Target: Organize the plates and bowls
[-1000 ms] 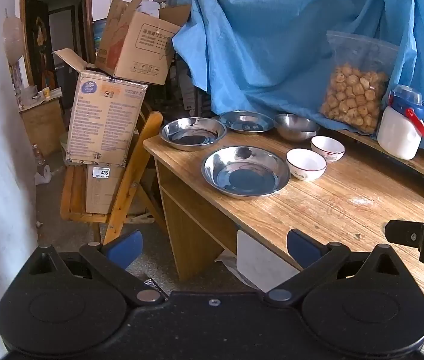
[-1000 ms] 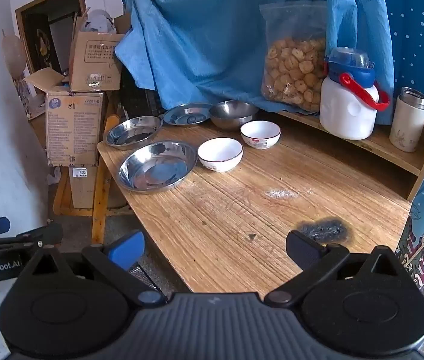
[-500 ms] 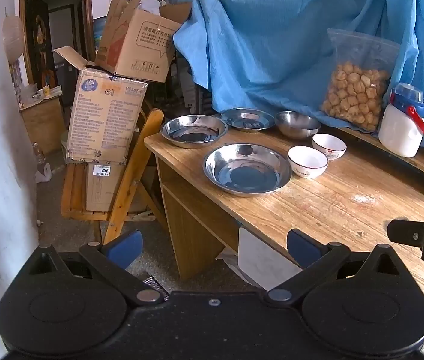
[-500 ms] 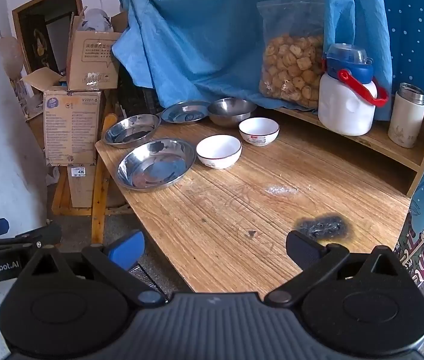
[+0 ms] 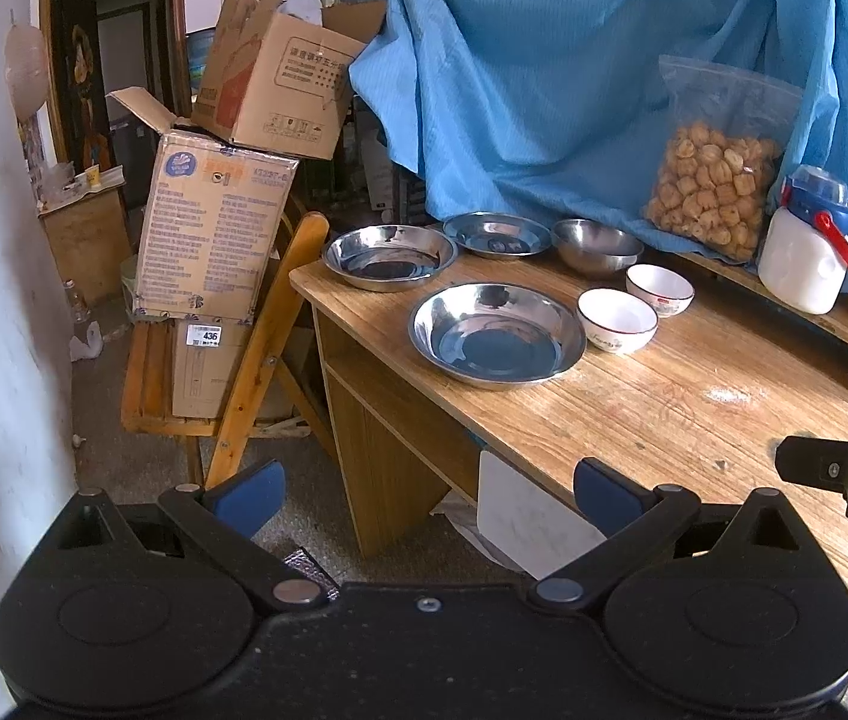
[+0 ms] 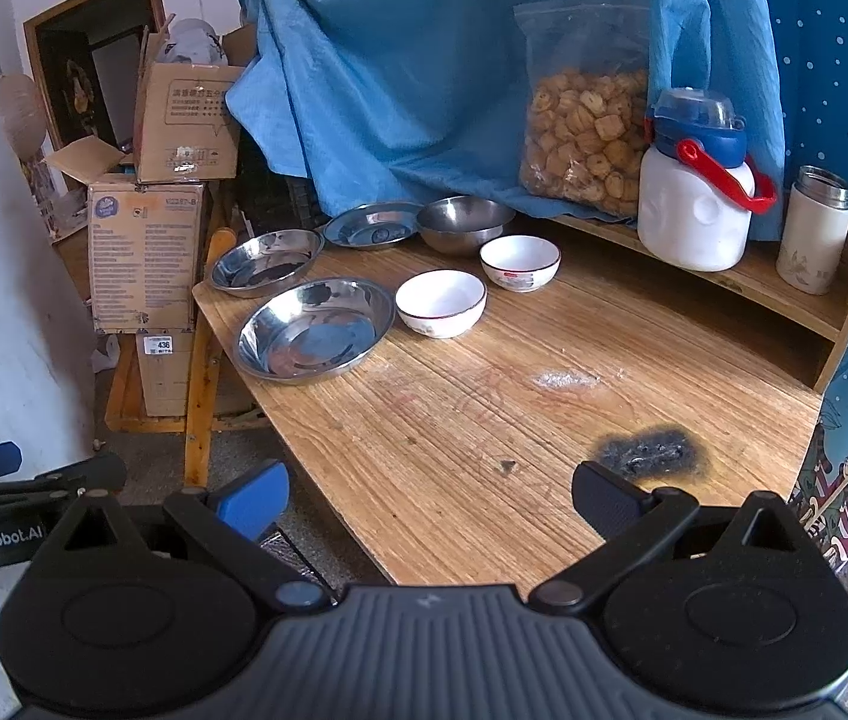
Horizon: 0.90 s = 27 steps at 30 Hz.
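Observation:
On the wooden desk point(image 6: 484, 420) lie three steel plates: a large one point(image 6: 316, 327) near the front left, a second point(image 6: 267, 261) behind it at the left edge, a small one point(image 6: 373, 225) at the back. A steel bowl point(image 6: 465, 231) stands by the small plate. Two white bowls point(image 6: 441, 303) point(image 6: 520, 263) stand to the right of the large plate. The large plate point(image 5: 496, 333) and white bowls point(image 5: 617, 321) show in the left wrist view too. My left gripper point(image 5: 424, 489) is open and empty, in front of the desk's left end. My right gripper point(image 6: 430, 489) is open and empty over the desk's front edge.
A raised shelf point(image 6: 784, 288) at the desk's back right holds a white jug point(image 6: 694, 216), a thermos point(image 6: 817, 228) and a bag of snacks point(image 6: 586, 120). A blue cloth point(image 6: 424, 60) hangs behind. A wooden chair point(image 5: 244, 348) with cardboard boxes point(image 5: 214, 234) stands left of the desk.
Both grippers have drifted slightly back and up, so the desk and dishes sit a little lower and farther in both views. Nothing on the desk has moved.

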Tool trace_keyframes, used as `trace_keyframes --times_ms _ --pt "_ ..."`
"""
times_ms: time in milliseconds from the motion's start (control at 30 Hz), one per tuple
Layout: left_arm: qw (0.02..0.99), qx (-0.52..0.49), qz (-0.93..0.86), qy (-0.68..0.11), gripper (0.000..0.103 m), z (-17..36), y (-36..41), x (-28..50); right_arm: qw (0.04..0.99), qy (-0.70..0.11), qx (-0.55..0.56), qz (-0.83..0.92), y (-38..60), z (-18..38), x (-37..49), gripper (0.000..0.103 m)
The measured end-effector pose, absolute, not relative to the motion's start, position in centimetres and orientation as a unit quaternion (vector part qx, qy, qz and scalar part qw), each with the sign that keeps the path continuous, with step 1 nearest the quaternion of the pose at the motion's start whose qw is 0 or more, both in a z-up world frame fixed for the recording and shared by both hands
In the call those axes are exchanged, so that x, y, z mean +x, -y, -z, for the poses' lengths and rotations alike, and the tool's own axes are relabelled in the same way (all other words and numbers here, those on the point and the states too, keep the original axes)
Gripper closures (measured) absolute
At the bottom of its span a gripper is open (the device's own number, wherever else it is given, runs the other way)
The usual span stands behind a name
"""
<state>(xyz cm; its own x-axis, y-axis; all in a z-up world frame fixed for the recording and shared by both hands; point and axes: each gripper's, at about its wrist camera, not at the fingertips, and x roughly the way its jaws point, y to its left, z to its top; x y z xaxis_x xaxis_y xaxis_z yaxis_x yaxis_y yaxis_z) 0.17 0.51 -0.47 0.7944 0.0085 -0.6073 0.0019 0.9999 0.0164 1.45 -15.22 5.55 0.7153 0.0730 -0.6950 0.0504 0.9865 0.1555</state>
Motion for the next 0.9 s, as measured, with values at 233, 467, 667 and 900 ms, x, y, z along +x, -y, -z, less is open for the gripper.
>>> trace_keyframes --times_ms 233,467,667,900 --pt "0.947 0.007 -0.003 -0.321 0.001 0.52 -0.60 0.14 0.922 -0.378 0.082 -0.005 15.10 -5.62 1.43 0.000" --pt "0.947 0.004 -0.002 -0.320 0.001 0.58 -0.77 0.11 0.922 -0.379 0.085 -0.002 15.04 -5.49 1.54 0.000" --pt "0.945 -0.004 -0.005 -0.326 0.001 0.59 -1.04 0.47 0.923 -0.377 0.077 -0.006 14.54 -5.61 1.69 0.000" --pt "0.944 0.004 0.003 -0.330 0.001 0.62 -0.98 0.81 0.922 -0.378 0.085 0.002 14.89 -5.38 1.85 0.000"
